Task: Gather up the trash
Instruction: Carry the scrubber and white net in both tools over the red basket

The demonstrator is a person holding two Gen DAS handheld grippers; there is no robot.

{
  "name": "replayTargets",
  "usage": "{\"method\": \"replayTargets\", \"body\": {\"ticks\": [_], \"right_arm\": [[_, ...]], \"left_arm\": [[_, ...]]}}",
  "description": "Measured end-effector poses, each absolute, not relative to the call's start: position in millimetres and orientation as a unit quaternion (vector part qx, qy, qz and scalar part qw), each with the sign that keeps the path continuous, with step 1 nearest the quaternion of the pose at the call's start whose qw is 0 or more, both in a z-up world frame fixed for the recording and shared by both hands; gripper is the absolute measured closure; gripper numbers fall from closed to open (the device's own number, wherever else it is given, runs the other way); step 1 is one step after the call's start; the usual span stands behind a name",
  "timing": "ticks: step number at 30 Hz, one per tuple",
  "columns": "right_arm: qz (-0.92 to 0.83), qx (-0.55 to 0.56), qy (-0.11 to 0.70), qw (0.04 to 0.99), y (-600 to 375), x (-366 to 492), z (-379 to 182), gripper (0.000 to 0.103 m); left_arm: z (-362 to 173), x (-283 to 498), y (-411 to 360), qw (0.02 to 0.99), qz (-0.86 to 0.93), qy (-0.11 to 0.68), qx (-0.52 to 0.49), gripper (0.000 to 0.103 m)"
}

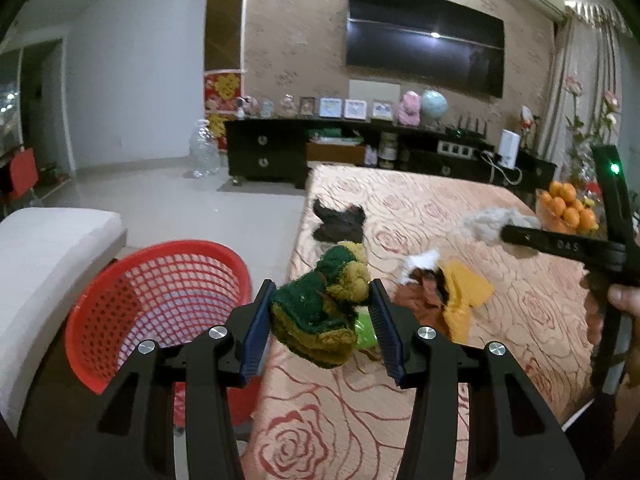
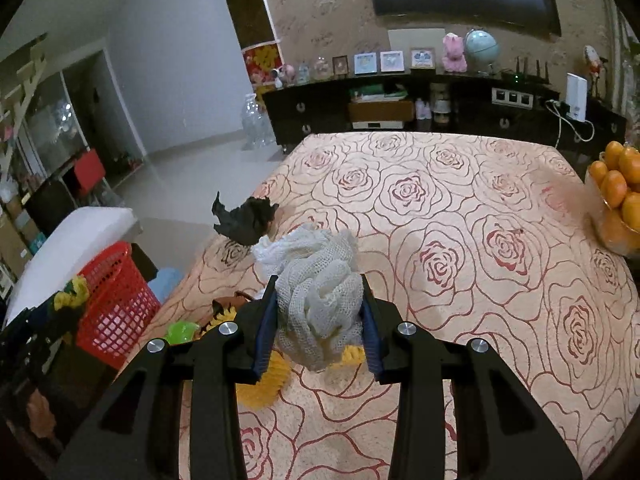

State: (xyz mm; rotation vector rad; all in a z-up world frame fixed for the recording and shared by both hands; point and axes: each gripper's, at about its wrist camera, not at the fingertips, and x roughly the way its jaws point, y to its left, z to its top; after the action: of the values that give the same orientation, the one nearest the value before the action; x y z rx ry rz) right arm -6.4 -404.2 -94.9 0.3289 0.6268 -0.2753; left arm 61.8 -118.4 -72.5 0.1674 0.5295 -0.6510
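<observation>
My left gripper (image 1: 320, 286) is shut on a green and yellow scouring cloth (image 1: 316, 320), held above the table's left edge beside the red mesh basket (image 1: 160, 280). My right gripper (image 2: 319, 280) is shut on a white net cloth (image 2: 320, 300) lifted over the rose-patterned tablecloth (image 2: 440, 220). A black crumpled scrap (image 2: 246, 220) lies near the table's left edge. Under the grippers lie yellow and brown scraps (image 1: 448, 292) and a small green piece (image 2: 182, 332). The left wrist view shows the right gripper (image 1: 504, 234) at the right, with a hand behind it.
A bowl of oranges (image 2: 620, 200) stands at the table's right edge. A white cushioned seat (image 1: 48, 256) sits left of the basket. Behind the table runs a dark cabinet (image 1: 264, 152) with frames and toys, a television above it, and a large water bottle (image 1: 206, 148) on the floor.
</observation>
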Motion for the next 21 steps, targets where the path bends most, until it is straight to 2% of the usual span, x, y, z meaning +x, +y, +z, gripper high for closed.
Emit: {"method": "replayTargets", "body": {"ticks": [13, 21], "right_arm": [[-0.11, 0.142, 0.266, 0.947, -375, -4, -67, 0.067], [-0.099, 0.129, 0.259, 0.952, -355, 10, -63, 0.067]], "left_arm": [[-33, 91, -75, 0.949, -0.21, 0.22, 0.083, 0.057], [-49, 116, -52, 0.95, -0.188, 0.242, 0.058, 0.057]]}}
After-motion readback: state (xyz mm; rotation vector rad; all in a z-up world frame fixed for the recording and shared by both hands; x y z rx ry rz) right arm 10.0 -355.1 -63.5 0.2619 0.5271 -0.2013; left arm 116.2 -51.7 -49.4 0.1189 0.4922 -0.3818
